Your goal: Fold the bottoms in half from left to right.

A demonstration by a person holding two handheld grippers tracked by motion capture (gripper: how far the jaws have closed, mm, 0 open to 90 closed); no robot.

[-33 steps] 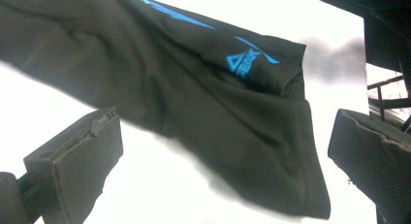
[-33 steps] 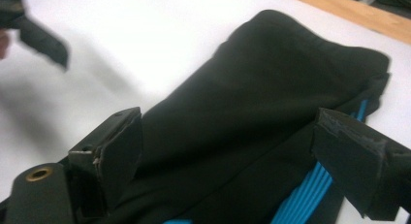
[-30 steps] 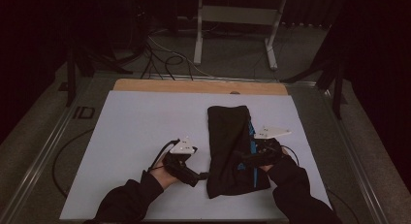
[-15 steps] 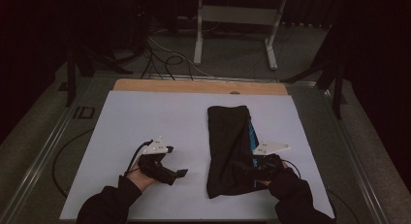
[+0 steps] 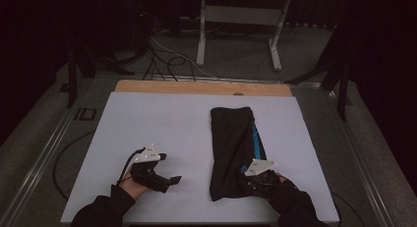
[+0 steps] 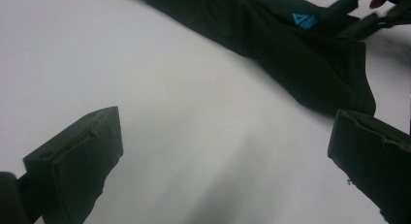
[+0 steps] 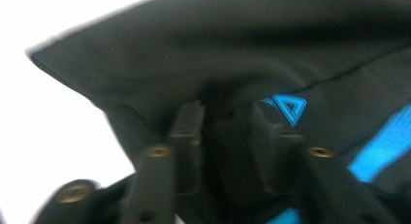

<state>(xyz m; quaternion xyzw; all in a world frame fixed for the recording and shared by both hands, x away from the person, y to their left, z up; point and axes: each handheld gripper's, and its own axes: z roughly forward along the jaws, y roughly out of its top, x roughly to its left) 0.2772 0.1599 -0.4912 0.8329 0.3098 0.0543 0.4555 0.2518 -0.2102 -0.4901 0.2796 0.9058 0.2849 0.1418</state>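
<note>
A folded black garment [image 5: 235, 138] with a blue stripe lies lengthwise on the white table top [image 5: 157, 119], right of the middle. My right gripper [image 5: 247, 181] is at its near right corner. Its jaws have just been closing, and in the right gripper view the right gripper [image 7: 225, 118] pinches a raised fold of the garment [image 7: 194, 54] beside a blue triangle logo [image 7: 289, 108]. My left gripper [image 5: 169, 168] rests open over bare table, left of the garment. In the left gripper view, the wide-apart jaws of the left gripper [image 6: 225, 132] frame white surface, with the garment [image 6: 291, 54] beyond.
A wooden strip [image 5: 201, 87] runs along the table's far edge. Behind it stand a metal frame [image 5: 238, 14] and loose cables [image 5: 164, 57] on the floor. A cable [image 5: 64, 158] trails off the table's left side. The surroundings are dark.
My left gripper has moved left, away from the garment. My right gripper has slid toward the garment's near end, sunk a little, and its jaws have narrowed onto the fabric.
</note>
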